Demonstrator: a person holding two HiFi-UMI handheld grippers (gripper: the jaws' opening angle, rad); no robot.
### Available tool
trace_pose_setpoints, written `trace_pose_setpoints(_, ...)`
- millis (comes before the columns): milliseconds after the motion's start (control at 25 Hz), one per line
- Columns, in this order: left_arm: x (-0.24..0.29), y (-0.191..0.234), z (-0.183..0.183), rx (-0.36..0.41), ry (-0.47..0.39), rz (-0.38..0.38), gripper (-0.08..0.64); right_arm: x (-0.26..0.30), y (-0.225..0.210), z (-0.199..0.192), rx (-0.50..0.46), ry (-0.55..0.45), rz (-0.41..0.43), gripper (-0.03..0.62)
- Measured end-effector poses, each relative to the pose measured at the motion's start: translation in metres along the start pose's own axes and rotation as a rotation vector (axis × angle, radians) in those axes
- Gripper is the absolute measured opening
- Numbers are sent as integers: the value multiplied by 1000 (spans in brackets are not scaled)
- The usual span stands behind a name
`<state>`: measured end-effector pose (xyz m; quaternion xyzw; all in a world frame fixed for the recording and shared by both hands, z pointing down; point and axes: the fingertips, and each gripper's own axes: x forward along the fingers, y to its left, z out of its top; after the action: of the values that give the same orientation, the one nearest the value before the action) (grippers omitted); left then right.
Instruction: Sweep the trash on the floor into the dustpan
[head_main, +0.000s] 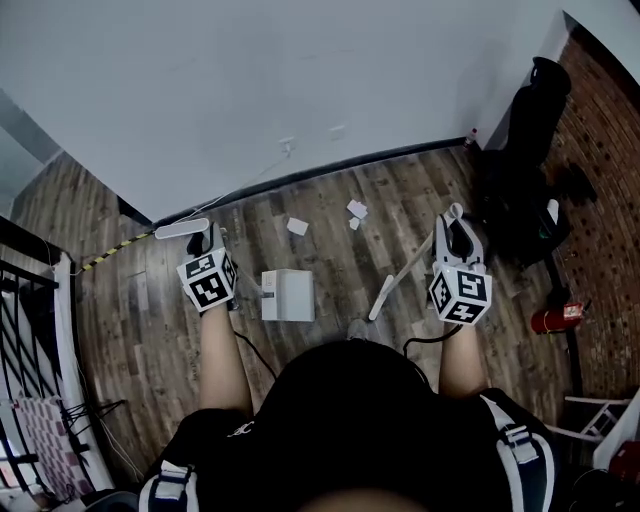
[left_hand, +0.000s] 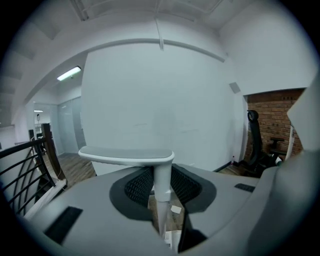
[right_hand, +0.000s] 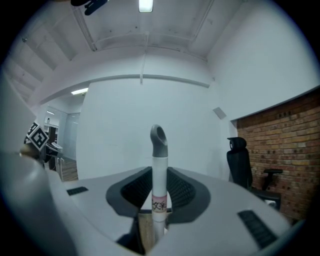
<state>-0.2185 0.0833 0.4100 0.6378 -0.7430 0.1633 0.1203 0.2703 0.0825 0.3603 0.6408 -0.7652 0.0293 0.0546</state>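
The head view shows my left gripper (head_main: 206, 243) shut on the upright handle of a white dustpan (head_main: 288, 295), which stands on the wooden floor in front of me. Its T-shaped top bar (left_hand: 126, 156) sits just above the jaws. My right gripper (head_main: 455, 230) is shut on the white broom stick (head_main: 400, 278), which slants down to the left toward the dustpan. The stick's grey cap (right_hand: 159, 138) rises above the jaws. Three small scraps of paper trash (head_main: 297, 226) (head_main: 357, 209) (head_main: 354, 223) lie on the floor beyond the dustpan, near the wall.
A white wall (head_main: 300, 80) runs along the far side. A black office chair (head_main: 528, 120) stands at the right by a brick wall (head_main: 605, 150), with a red fire extinguisher (head_main: 548, 320) lying nearby. A black railing (head_main: 25, 300) borders the left.
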Motion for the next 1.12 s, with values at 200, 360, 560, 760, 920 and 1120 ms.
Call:
trace_pose_setpoints(200, 41, -3, 21, -24, 12, 66, 107, 52, -15, 2, -17, 6, 97, 98)
trace_pose_setpoints(360, 70, -11, 42, -38, 2, 96, 107, 91, -29, 0, -36, 11, 148, 98)
trace_pose_setpoints(560, 116, -18, 64, -33, 6, 101, 107, 145, -36, -1, -65, 4, 181, 97)
trace_pose_setpoints(760, 173, -16, 71, -29, 14, 99, 107, 212, -40, -9, -82, 34, 162, 97)
trace_pose_setpoints(920, 224, -3, 70, -34, 21, 96, 107, 262, -38, -14, -90, 62, 140, 97)
trace_pose_setpoints(1120, 295, 19, 60, -57, 65, 83, 107, 317, -35, -27, -93, 120, 72, 97)
